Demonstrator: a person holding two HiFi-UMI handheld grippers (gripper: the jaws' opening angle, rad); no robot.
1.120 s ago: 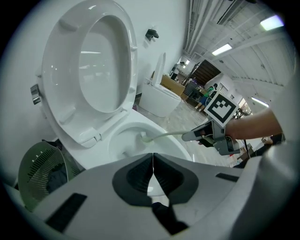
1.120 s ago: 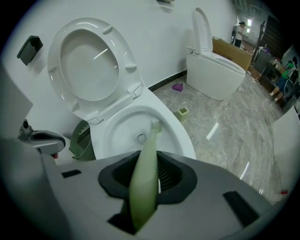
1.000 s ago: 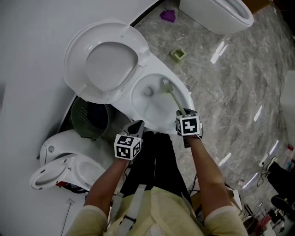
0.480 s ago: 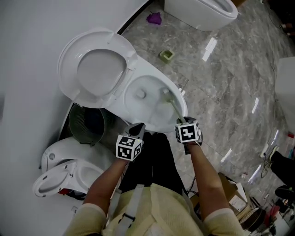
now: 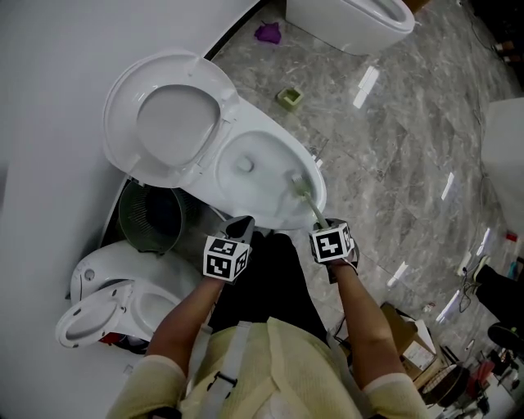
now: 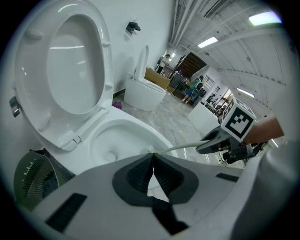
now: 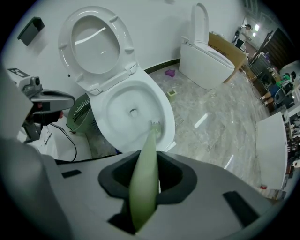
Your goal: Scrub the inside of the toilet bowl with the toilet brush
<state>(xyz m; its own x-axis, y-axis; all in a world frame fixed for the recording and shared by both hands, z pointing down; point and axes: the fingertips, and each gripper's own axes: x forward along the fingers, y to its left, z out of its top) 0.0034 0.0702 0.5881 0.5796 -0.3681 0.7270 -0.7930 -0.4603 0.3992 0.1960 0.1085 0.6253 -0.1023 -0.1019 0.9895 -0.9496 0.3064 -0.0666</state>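
Note:
A white toilet bowl (image 5: 274, 200) stands against the wall with its seat and lid (image 5: 164, 123) raised. My right gripper (image 5: 322, 223) is shut on the pale green handle of the toilet brush (image 7: 145, 176). The brush head (image 5: 298, 186) rests on the bowl's inner wall at the near right, also seen as the brush head (image 7: 155, 127) in the right gripper view. My left gripper (image 5: 241, 227) hangs shut and empty over the bowl's near rim; its jaws (image 6: 153, 159) meet at the tips. The drain hole (image 7: 133, 112) sits mid-bowl.
A green mesh bin (image 5: 150, 217) stands left of the bowl, and a small white toilet-shaped unit (image 5: 115, 303) beside it. A second toilet (image 5: 352, 24) stands across the grey marble floor. A small green brush holder (image 5: 289, 98) and a purple object (image 5: 268, 33) lie on the floor.
The brush head has slid from the far middle of the bowl toward the near right wall. Both grippers stayed about where they were.

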